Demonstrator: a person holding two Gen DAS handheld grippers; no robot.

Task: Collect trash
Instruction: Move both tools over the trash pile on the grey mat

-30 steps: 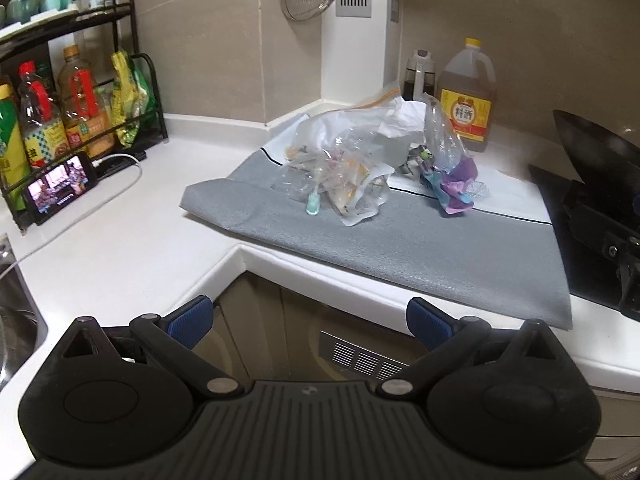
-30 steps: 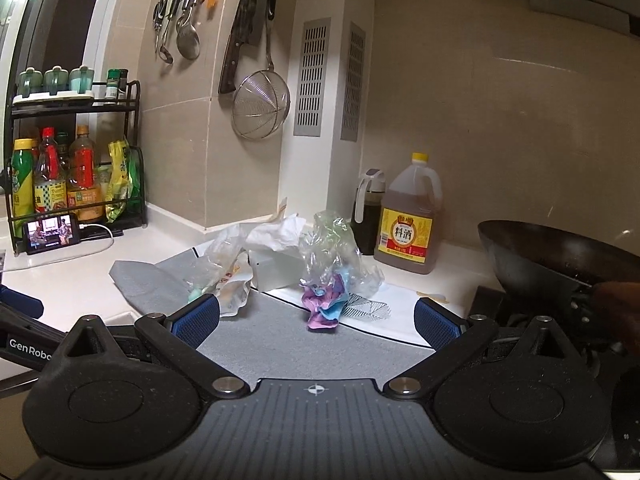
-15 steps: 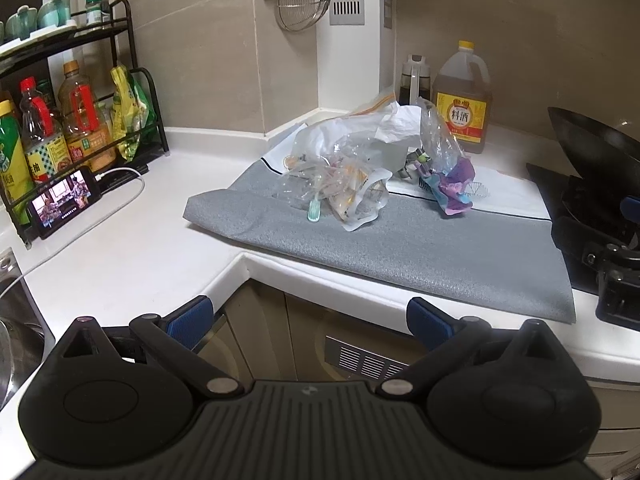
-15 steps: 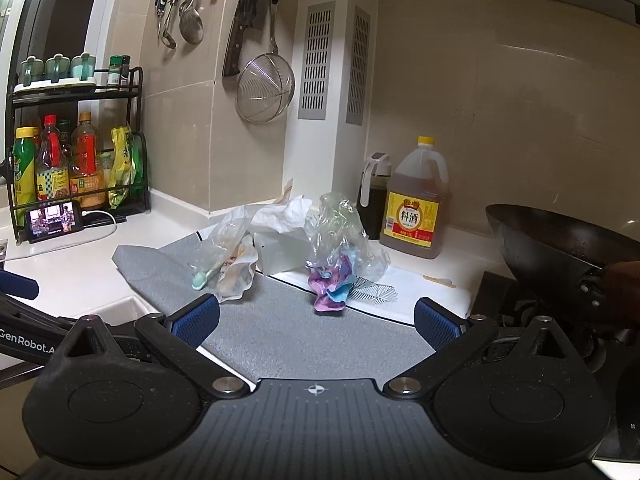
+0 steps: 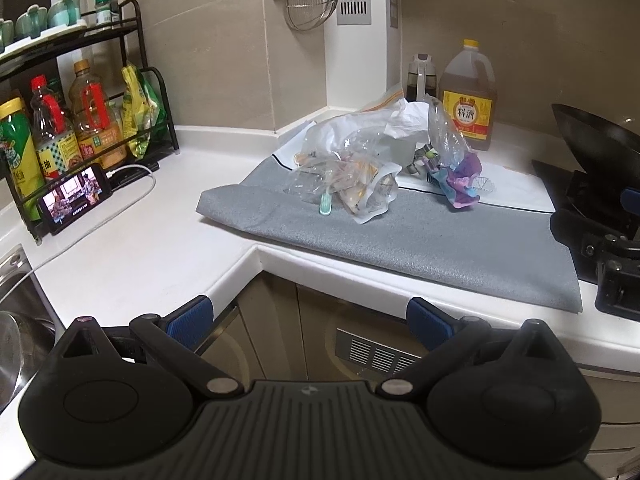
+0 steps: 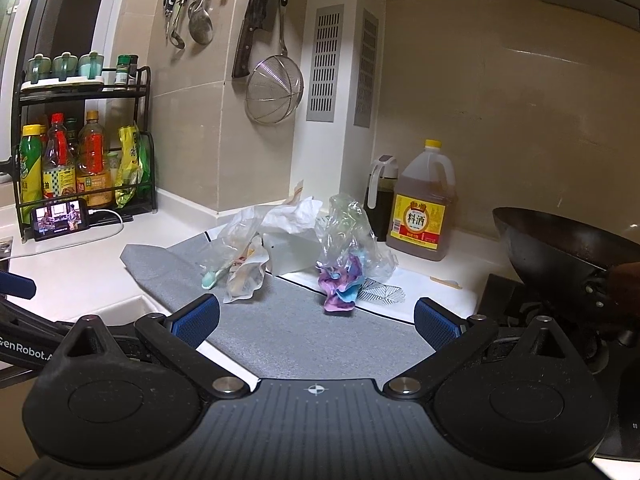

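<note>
A heap of trash lies on a grey mat (image 5: 420,236) (image 6: 304,328) on the white counter. It holds crumpled clear plastic bags (image 5: 348,168) (image 6: 240,240), white crumpled paper (image 5: 408,120) (image 6: 292,212), a teal toothbrush (image 5: 325,204) (image 6: 212,278) and a purple and blue wrapper (image 5: 460,184) (image 6: 340,288) under a clear bag (image 6: 348,224). My left gripper (image 5: 308,320) is open, held off the counter's front edge, well short of the heap. My right gripper (image 6: 316,318) is open over the mat's near part, nothing between its fingers.
A yellow-capped jug of cooking wine (image 5: 468,96) (image 6: 424,208) and a dark oil pot (image 6: 380,196) stand behind the heap. A black wok (image 6: 560,248) sits on the stove at right. At left are a bottle rack (image 5: 72,120), a lit phone (image 5: 74,196) and a sink (image 5: 20,320).
Both grippers have drawn back a little from the counter, so the heap looks slightly farther and lower. Both stayed open. The trash has not moved.
</note>
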